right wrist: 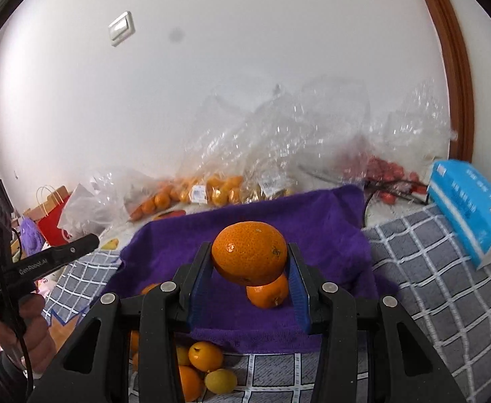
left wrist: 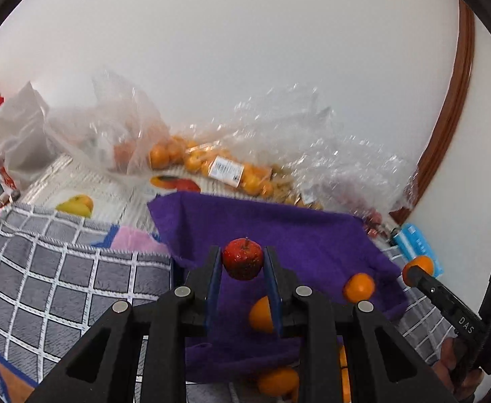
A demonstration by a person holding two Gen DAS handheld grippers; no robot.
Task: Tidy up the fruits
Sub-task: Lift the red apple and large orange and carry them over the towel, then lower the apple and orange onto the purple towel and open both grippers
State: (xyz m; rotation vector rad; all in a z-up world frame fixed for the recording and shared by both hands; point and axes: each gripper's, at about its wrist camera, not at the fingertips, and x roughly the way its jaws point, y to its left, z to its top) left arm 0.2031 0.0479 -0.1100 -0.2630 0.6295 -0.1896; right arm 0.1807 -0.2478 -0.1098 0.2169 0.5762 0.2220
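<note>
Fruits: a small round red apple [left wrist: 243,258] is pinched in the left gripper [left wrist: 243,263]; a round orange mandarin [right wrist: 249,253] is pinched in the right gripper [right wrist: 249,262].
Surface: a purple terry towel [left wrist: 299,231] lies over a grey blanket with a white grid [left wrist: 60,278]; loose mandarins rest on and below the towel.
Room: a plain white wall [left wrist: 232,50] rises behind; at 12 o'clock crumpled clear plastic bags [right wrist: 279,141] hold more oranges; a brown wooden door frame [right wrist: 453,67] curves at 2 o'clock; a blue tissue pack [right wrist: 470,201] sits at 3 o'clock.
Left pose: tilted downward over the towel, jaws narrow, blue pads tight on the apple's sides.
Right pose: tilted downward, jaws moderately apart, clamped on the mandarin's sides; the person's hand [right wrist: 27,332] on the other tool shows at 8 o'clock.
Apple axis: stem upright, toward 12 o'clock.
Mandarin axis: widest side to side, spanning the pads; another mandarin [right wrist: 267,290] lies on the towel just below it.
</note>
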